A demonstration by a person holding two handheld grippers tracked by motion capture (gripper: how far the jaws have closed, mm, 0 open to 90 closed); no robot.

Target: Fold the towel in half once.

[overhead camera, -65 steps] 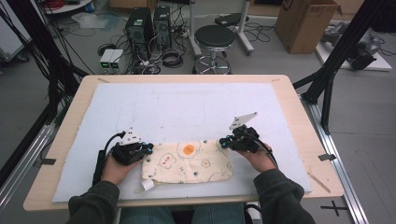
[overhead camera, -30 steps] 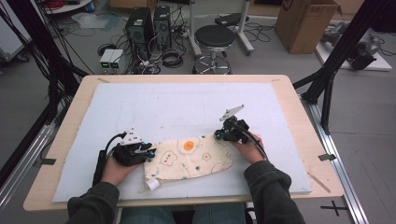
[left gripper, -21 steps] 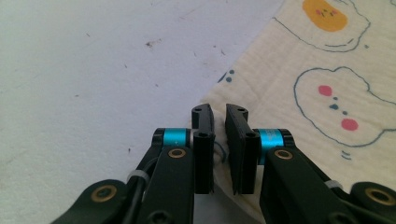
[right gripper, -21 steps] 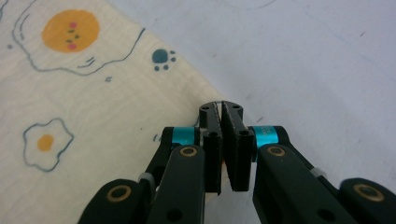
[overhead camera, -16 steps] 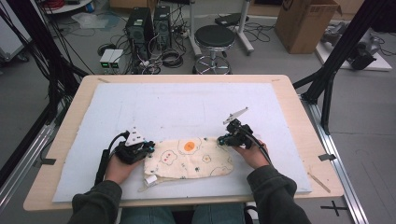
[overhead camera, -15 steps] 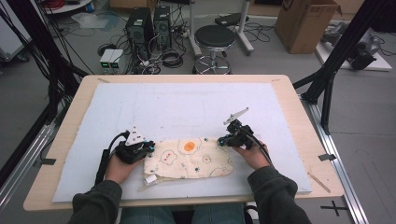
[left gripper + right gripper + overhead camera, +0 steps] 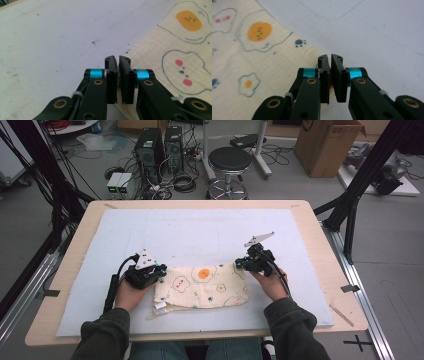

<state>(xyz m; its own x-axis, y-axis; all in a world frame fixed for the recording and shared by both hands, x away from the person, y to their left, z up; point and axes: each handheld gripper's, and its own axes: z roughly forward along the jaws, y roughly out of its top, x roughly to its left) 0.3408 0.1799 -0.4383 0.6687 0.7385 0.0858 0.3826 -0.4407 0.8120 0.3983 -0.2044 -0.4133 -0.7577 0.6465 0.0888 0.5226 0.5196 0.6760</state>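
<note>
Cream cloth (image 7: pixel 202 287) w/ fried-egg print is laid flat on the white mat (image 7: pixel 200 230), near the person's edge of the table (image 7: pixel 320 245), long axis running left–right across the high view.

Left gripper (image 7: pixel 156 270) is set at the cloth's far-left corner; right gripper (image 7: pixel 239 264) at the far-right corner. So the cloth spans between the two, one corner per hand, each about equally near its own end.

Left gripper view: jaws have just been closing, now nearly together, cloth edge (image 7: pixel 150 50) seen running under/between the tips; judged clamped on the corner. Right gripper view: jaws drawn together w/ the cloth's edge (image 7: pixel 287 50) pinched at the tips, a bit of orange print seen in the slit.

Judgement: w/ both far corners gripped, next move prob. a lift and fold toward the near edge, i.e. across the short axis. Both hands need to travel in parallel, else the cloth skews. Near edge w/ white tag (image 7: pixel 160 306) lies free.
</note>
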